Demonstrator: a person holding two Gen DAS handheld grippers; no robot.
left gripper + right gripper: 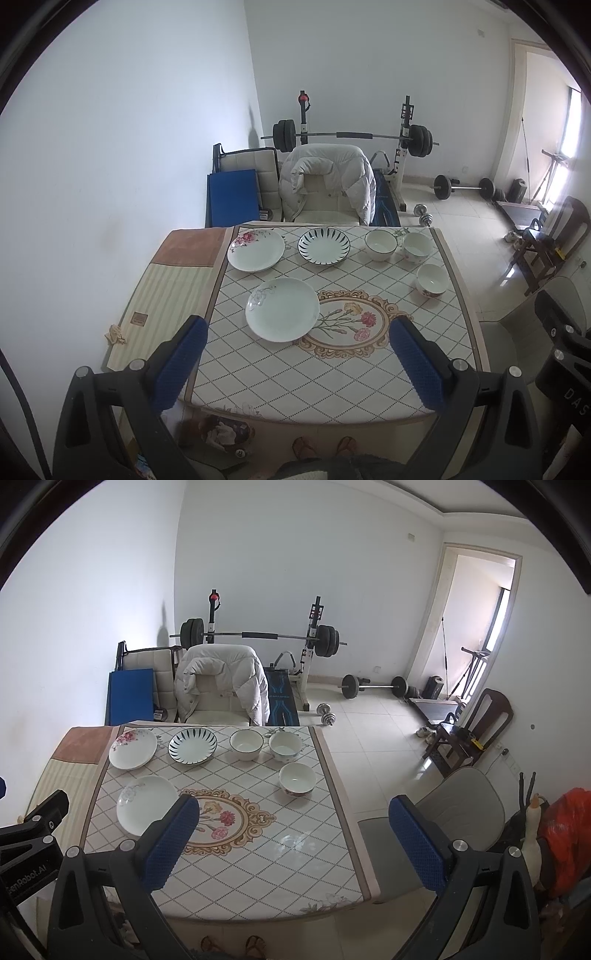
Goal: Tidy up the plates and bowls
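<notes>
Bench (332, 387) under diamond-pattern cloth carries 3 plates, 3 bowls. Near plate (282, 309) front-left; pink-flower plate (256, 249) and striped plate (324, 246) along far edge. Bowl pair (380, 245) far right, touching; third bowl (431, 280) nearer. Left tool (299, 363) released, empty above bench; right tool (295, 843) likewise spread, empty.

The near edge of the table (306, 415) hides most of what lies beneath it; a patterned item (225, 434) on the floor there is too blurred to identify. The white jacket (325, 181) covers most of the chair's back. In the right wrist view, the left gripper (33, 834) is cut off by the frame's left edge, and its printed label is only partly legible. The orange item (565, 834) at right is cropped and unidentifiable.
</notes>
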